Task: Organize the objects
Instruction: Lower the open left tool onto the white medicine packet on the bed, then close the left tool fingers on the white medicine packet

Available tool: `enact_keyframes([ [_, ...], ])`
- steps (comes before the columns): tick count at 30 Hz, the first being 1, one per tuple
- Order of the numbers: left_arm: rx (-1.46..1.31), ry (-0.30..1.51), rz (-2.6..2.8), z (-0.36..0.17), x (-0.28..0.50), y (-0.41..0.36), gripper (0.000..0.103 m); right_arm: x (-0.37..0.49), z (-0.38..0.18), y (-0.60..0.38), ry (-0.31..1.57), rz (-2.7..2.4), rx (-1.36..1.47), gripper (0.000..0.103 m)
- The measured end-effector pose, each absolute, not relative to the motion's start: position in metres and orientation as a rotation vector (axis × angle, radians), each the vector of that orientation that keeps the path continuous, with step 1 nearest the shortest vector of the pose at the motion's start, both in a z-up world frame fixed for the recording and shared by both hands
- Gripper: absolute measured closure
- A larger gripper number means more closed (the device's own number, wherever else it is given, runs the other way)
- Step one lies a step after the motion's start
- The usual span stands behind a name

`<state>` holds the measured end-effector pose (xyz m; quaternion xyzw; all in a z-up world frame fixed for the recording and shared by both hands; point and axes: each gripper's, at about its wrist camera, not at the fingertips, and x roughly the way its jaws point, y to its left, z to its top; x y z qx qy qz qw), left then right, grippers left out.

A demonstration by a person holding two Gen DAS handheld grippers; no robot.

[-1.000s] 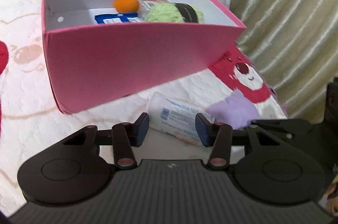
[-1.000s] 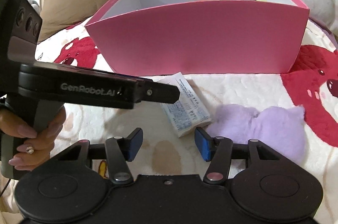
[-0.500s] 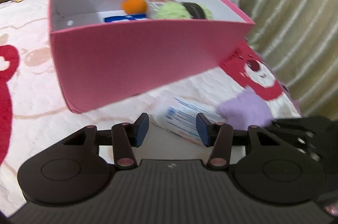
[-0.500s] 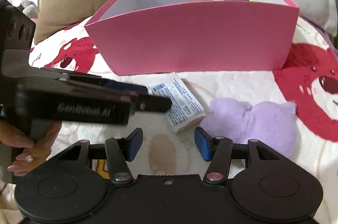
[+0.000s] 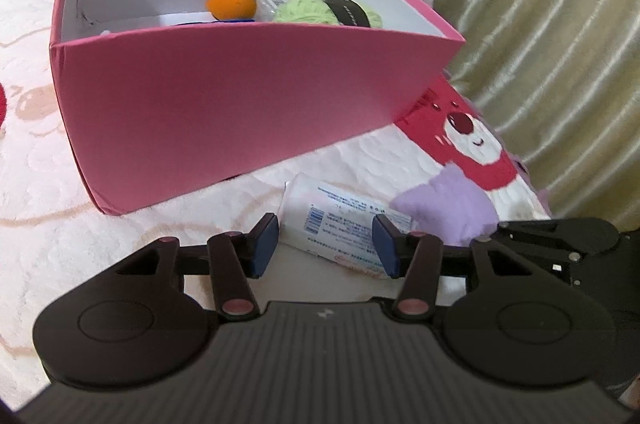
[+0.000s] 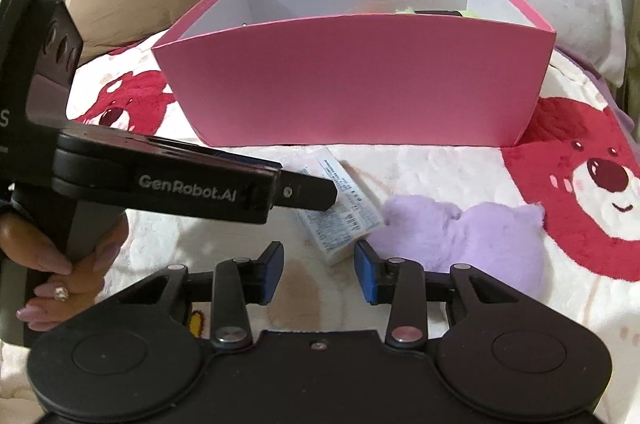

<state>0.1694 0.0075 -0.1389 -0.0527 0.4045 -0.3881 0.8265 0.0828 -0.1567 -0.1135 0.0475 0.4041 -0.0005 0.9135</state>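
Since a second ago the right gripper (image 6: 319,272) has narrowed its jaws, which are closing right now, while the tissue pack (image 5: 338,224) sits where it sat on the blanket (image 5: 36,127). The left gripper (image 5: 326,246) has barely shifted; its blue pads stand apart on either side of the pack's near end. I can't see them pressing on it, so I'd call that gripper spread around the pack rather than pinching it. The right gripper's pads are also apart, with only the pack's near corner just beyond them and nothing caught between.

As for progress, the job looks partly done. The pink box (image 5: 224,111) stands at the far side of the blanket, and from the left wrist view I can see an orange ball (image 5: 232,3), a green yarn ball (image 5: 320,9) with a dark band, a bit of something blue, and a small clear packet behind them, all towards the far right of the box. The left half of the box floor looks bare.

2 things are left outside: the tissue pack, lying just in front of the box's near wall, and a purple plush (image 6: 460,232) touching the pack's right side, nearer the curtain (image 5: 552,23). My guess is that the pack goes in next, then the plush.

A hand (image 6: 60,260) grips the left gripper's handle at the left edge.
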Motion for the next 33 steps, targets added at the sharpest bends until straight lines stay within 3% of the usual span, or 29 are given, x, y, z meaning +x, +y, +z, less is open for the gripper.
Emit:
enact_keyframes([
  [11, -0.148, 0.962, -0.845, -0.137, 0.151, 0.040, 0.054, 0.079, -0.107, -0.145, 0.840, 0.081, -0.014, 0.048],
  [16, -0.321, 1.039, -0.792, -0.141, 0.148, 0.066, 0.054, 0.087, -0.106, -0.133, 0.850, 0.165, -0.072, 0.037],
  [21, -0.323, 1.038, -0.702, -0.136, 0.148, 0.069, 0.054, 0.097, -0.109, -0.141, 0.864, 0.179, -0.008, 0.030],
  [25, -0.346, 1.009, -0.641, -0.134, 0.152, 0.076, 0.054, 0.099, -0.105, -0.155, 0.856, 0.178, 0.080, 0.016],
  [33, -0.457, 1.028, -0.613, -0.146, 0.161, 0.066, 0.075, 0.116, -0.111, -0.161, 0.907, 0.181, 0.227, 0.016],
])
